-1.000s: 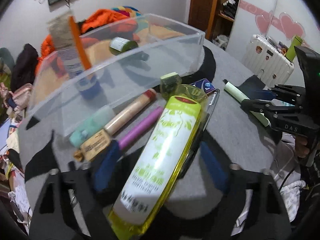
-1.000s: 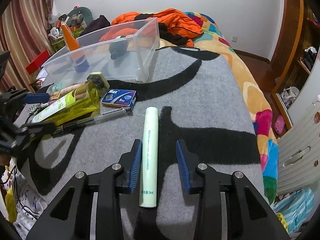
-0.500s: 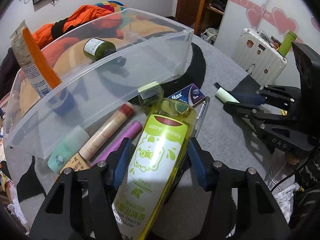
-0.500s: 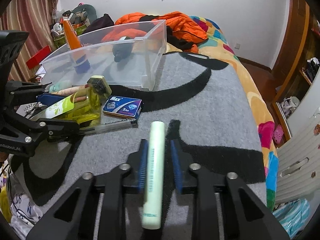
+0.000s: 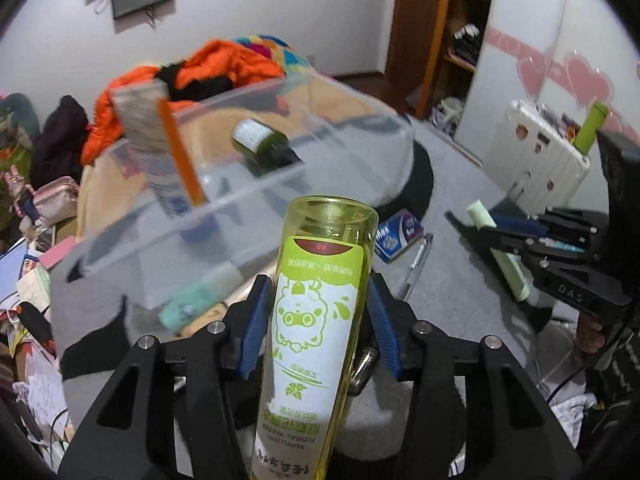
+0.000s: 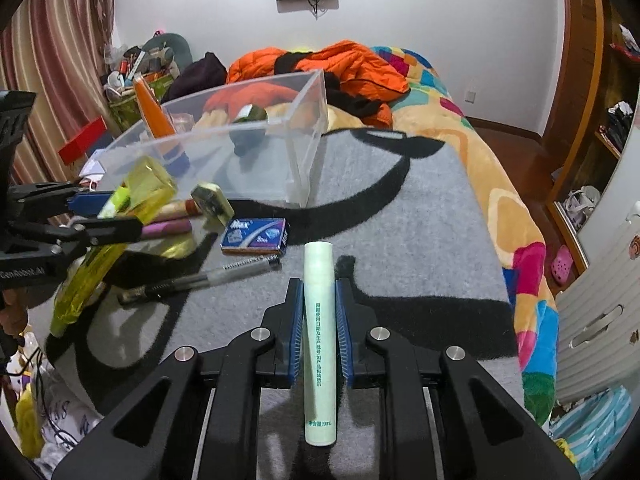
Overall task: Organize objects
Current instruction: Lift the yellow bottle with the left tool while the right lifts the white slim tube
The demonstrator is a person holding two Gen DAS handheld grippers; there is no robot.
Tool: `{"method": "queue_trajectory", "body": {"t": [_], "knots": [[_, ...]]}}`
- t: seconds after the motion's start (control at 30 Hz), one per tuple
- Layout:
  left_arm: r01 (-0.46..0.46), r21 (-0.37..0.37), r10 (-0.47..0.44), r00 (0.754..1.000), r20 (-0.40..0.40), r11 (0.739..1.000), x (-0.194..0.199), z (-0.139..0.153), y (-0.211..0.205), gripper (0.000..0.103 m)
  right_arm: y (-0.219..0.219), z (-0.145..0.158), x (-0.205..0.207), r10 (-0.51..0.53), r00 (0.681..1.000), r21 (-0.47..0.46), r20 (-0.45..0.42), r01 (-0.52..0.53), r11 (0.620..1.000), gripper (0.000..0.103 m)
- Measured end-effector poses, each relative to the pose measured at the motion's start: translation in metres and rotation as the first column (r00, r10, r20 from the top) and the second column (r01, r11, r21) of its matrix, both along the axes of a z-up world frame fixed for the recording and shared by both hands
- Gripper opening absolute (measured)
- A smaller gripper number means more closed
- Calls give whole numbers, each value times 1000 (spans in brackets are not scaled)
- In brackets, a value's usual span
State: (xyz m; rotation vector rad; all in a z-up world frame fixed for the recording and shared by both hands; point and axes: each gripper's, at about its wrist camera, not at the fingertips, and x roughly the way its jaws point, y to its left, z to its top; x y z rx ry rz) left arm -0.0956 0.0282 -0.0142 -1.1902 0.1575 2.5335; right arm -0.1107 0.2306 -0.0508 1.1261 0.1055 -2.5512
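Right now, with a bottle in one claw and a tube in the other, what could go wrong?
The yellow bottle hangs tilted and far out of the left gripper, so it could slip or swing into the clear bin wall. The pale green tube in the right gripper is slim and might twist loose.

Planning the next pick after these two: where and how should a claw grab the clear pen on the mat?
Grip the pen mid-barrel, coming from above with the fingers closing across its width. It lies flat and slim on the mat, slanted, apart from the blue box. The middle looks free on both sides, judging from the right wrist view.
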Motion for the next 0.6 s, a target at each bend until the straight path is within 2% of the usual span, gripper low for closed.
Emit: {"method": "queue_trajectory", "body": {"t": [0.3,0.6], "knots": [[-93,92,104,987,-119,991,34,39,-35,48,-13,25,8,24,998,-49,-55,-27,998,14],[-129,124,154,962,-225,984,61,71,-51,46,-29,48,17,46,993,-64,-113,-53,997,14]]}}
